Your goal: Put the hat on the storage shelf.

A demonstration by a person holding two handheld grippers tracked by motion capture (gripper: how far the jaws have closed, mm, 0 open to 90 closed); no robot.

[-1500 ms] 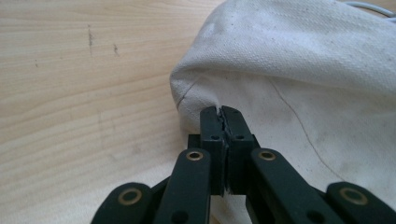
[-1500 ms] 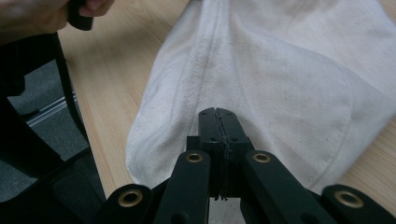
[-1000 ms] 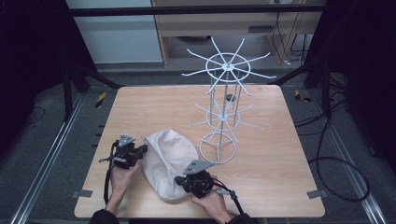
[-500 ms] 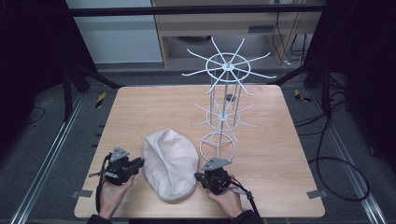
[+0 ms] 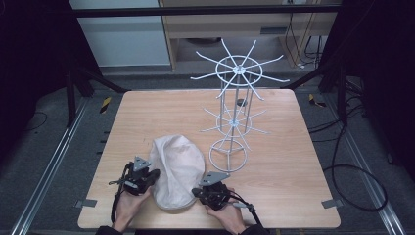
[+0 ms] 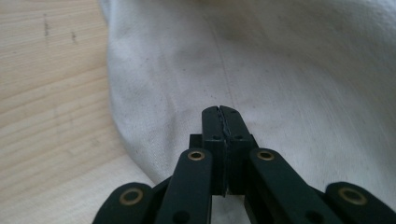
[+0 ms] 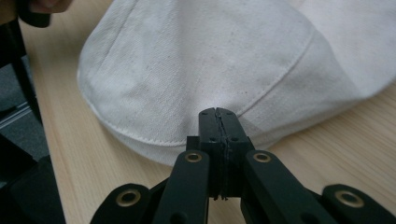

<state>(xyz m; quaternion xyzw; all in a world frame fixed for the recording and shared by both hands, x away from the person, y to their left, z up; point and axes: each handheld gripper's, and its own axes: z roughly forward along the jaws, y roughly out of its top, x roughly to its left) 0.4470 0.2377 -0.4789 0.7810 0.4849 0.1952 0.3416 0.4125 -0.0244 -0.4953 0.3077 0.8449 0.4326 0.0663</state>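
Your cream-white flat cloth cap (image 5: pixel 176 170) lies on the light wooden tabletop (image 5: pixel 288 147) near the edge closest to you, directly between your two tongs. Your left gripper (image 5: pixel 149 176) sits at the cap's left edge; in the left gripper view its black jaws are pressed together with no gap, tips (image 6: pixel 220 112) resting over the cap fabric (image 6: pixel 299 70). Whether any cloth is pinched between them cannot be told. Your right gripper (image 5: pixel 198 191) sits at the cap's lower right edge; in the right gripper view its jaws are likewise closed tight, tips (image 7: pixel 217 113) right at the stitched brim of the cap (image 7: pixel 196 65), and contact with the cloth cannot be confirmed. Each of your hands (image 5: pixel 128 203) holds its tool low on the table. A white wire display rack with radiating spokes (image 5: pixel 234 117) stands upright just beyond the cap, to its right, its ring base on the tabletop and apart from both grippers.
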